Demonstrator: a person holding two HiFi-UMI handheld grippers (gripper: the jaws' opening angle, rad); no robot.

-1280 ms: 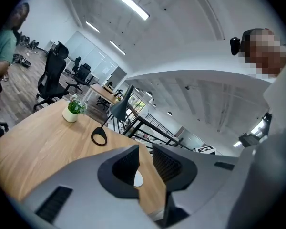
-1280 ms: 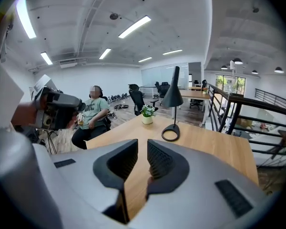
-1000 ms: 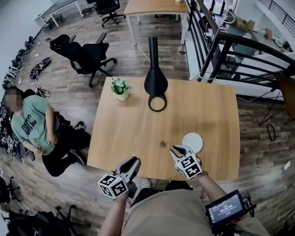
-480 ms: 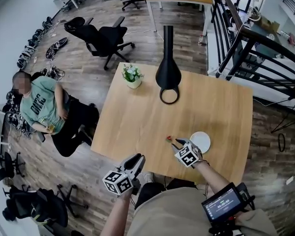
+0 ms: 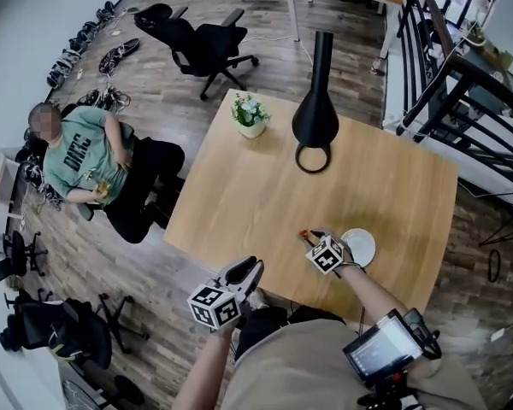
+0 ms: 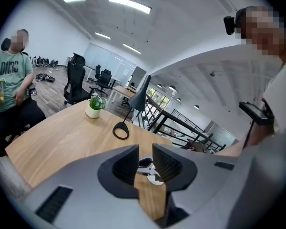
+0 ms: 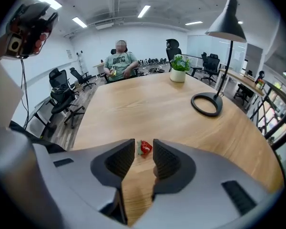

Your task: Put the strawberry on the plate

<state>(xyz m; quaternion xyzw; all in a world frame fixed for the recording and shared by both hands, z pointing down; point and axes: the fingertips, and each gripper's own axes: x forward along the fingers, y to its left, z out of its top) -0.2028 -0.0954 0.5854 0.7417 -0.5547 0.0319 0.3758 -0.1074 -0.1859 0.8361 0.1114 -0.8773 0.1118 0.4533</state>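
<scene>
Nearest me, I'm holding the left gripper [image 6: 143, 150] idle by the near table [image 5: 239, 203] edge, jaws a little apart with nothing between them. It isn't doing any of the work. Further out I'm pointing the right gripper [image 5: 312, 237] down at the strawberry [image 7: 145, 147]. Its jaws have just been opening and are standing partly apart. The berry is lying on the wood right at their tips, in the gap and nearer the right-hand pad. It might be brushing that pad, hard to say in this wide-angle shot, but nothing is clamping it. So the task is barely starting: no grasp yet, berry on the table, and the plate [image 5: 365, 244] is sitting bare just beside the gripper on its right. I'm reading grasp, lift, short carry and release as all left to do. Beyond that the lamp [image 5: 315, 114] and the potted plant [image 5: 250, 114] are standing well clear at the far side.
</scene>
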